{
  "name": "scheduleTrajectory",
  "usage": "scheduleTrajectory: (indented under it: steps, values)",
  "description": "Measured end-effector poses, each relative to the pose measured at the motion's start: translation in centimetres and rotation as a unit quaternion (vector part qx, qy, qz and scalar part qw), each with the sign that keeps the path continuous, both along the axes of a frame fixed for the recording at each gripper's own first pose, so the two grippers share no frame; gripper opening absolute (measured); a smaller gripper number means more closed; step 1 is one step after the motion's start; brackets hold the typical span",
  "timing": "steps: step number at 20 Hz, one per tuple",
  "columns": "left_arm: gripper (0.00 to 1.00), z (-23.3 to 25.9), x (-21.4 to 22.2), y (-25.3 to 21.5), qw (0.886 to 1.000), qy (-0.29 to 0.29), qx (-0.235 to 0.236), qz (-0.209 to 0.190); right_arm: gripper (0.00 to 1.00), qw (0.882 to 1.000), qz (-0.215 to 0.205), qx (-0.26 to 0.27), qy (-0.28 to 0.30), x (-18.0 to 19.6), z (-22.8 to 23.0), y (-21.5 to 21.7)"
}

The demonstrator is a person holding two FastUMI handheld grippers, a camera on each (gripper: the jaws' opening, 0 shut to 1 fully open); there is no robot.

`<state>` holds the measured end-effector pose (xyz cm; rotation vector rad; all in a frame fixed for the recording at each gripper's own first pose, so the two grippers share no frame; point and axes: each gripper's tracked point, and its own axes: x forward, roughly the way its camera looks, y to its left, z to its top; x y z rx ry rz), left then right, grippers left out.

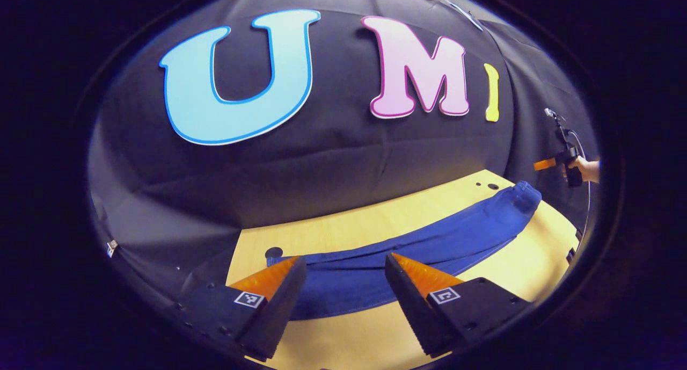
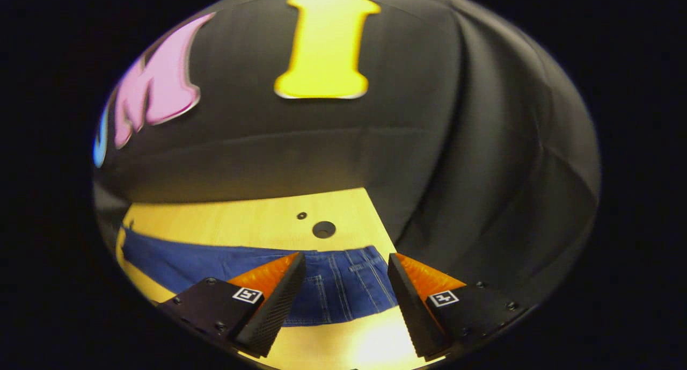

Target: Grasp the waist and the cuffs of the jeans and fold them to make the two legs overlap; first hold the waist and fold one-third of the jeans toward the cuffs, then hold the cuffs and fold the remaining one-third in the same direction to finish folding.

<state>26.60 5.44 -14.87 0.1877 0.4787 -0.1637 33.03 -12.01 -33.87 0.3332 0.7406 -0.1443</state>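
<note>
1. Right now the jeans (image 1: 429,241) lie flat along the bench (image 1: 515,268), stretched lengthwise; look already doubled so the legs overlap, though that's a judgement from the narrow shape.
2. Left gripper (image 1: 346,265) hovers over the cuff end, jaws spread apart, nothing btwn them, not touching denim.
3. Right gripper (image 2: 346,265) hangs above the waist (image 2: 349,284) end, jaws likewise released & empty; pocket stitching and seams show just below it.
4. Handling guess: denim is soft but fairly heavy & thick, won't slip much on wood, and stacked layers will sag if pinched at one spot only. Best hold prob. the waistband edge, biting through all layers, w/ the other gripper steadying the opposite corner of the waist.
5. Next step by my read: waist fold toward the cuffs, one-third; not yet begun.
6. Around: round hole (image 2: 323,229) and a smaller one in the bench just behind the waist; another hole (image 1: 273,252) by the cuffs. Black cloth wall (image 1: 322,166) stands close behind the far edge.
7. Left gripper view also catches the other gripper held in a hand (image 1: 585,168) far right. Nothing lies on the jeans.
</note>
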Motion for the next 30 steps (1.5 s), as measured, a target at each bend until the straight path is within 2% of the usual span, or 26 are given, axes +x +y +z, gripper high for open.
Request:
scheduleTrajectory:
  steps: [1,3,6,9,11,12,13,14,15,17,19,21,22,23,25,26,27,30]
  values:
    - [0.96,0.9,-0.8,0.1,1.0,-0.008,0.003,-0.004,0.96,0.998,-0.035,0.036,0.024,-0.8,-1.3,-0.3]
    - [0.96,1.3,-2.6,-0.6,1.0,-0.009,0.006,-0.011,0.97,0.99,-0.078,0.092,0.068,-1.9,-4.2,-0.4]
    - [0.96,0.1,-3.7,-1.2,1.0,0.01,0.003,-0.006,0.98,0.978,-0.121,0.118,0.126,-3.3,-8.6,-0.7]
    - [0.96,-0.8,-4.1,-0.7,0.999,0.031,0.013,0.016,0.98,0.951,-0.184,0.179,0.17,-4.4,-11.5,-1.6]
    - [0.96,-1.3,-4.1,-0.7,0.999,0.038,0.021,0.023,0.98,0.936,-0.214,0.212,0.182,-4.6,-12.1,-2.3]
    - [0.96,-1.5,-4.3,-0.7,0.999,0.041,0.021,0.027,0.98,0.936,-0.222,0.21,0.172,-4.4,-11.5,-2.6]
    - [0.96,-1.8,-4.3,-0.8,0.998,0.046,0.018,0.033,0.89,0.939,-0.226,0.208,0.156,-3.6,-11.1,-3.6]
    - [0.96,-2.2,-4.4,-1.1,0.998,0.049,0.011,0.037,1.0,0.94,-0.214,0.215,0.157,-3.5,-11.7,-3.4]
    - [0.96,-2.5,-4.4,-1.4,0.998,0.052,0.004,0.041,0.75,0.941,-0.206,0.214,0.165,-4.2,-11.6,-2.9]
    - [0.96,-2.9,-4.3,-1.8,0.997,0.054,-0.006,0.048,0.39,0.945,-0.207,0.206,0.144,-3.2,-11.6,-2.9]
    - [0.96,-3.0,-4.4,-2.0,0.997,0.053,-0.015,0.048,0.18,0.955,-0.199,0.188,0.114,-2.6,-10.0,-3.0]
    - [0.96,-3.2,-4.7,-1.3,0.997,0.059,-0.013,0.047,0.17,0.969,-0.18,0.161,0.046,-1.3,-5.6,-2.9]
    - [0.96,-3.1,-4.7,-1.1,0.997,0.056,-0.015,0.044,0.07,0.975,-0.161,0.151,0.013,-0.4,-3.0,-1.9]
    - [0.97,-2.9,-4.7,-0.9,0.998,0.055,-0.02,0.039,0.17,0.979,-0.145,0.146,-0.014,0.1,-0.3,-0.8]
    - [0.97,-2.7,-5.3,-0.1,0.998,0.054,-0.021,0.035,0.16,0.981,-0.114,0.144,-0.059,0.5,5.7,2.0]
    - [0.97,-2.4,-5.8,0.3,0.998,0.049,-0.023,0.03,0.1,0.98,-0.115,0.136,-0.09,1.0,9.3,3.0]
    - [0.97,-2.0,-6.0,0.6,0.998,0.044,-0.028,0.025,0.04,0.978,-0.1,0.143,-0.113,1.6,11.5,5.2]
    - [0.96,-1.8,-7.2,2.8,0.998,0.042,-0.032,0.022,0.04,0.977,-0.027,0.169,-0.127,1.0,14.4,12.0]
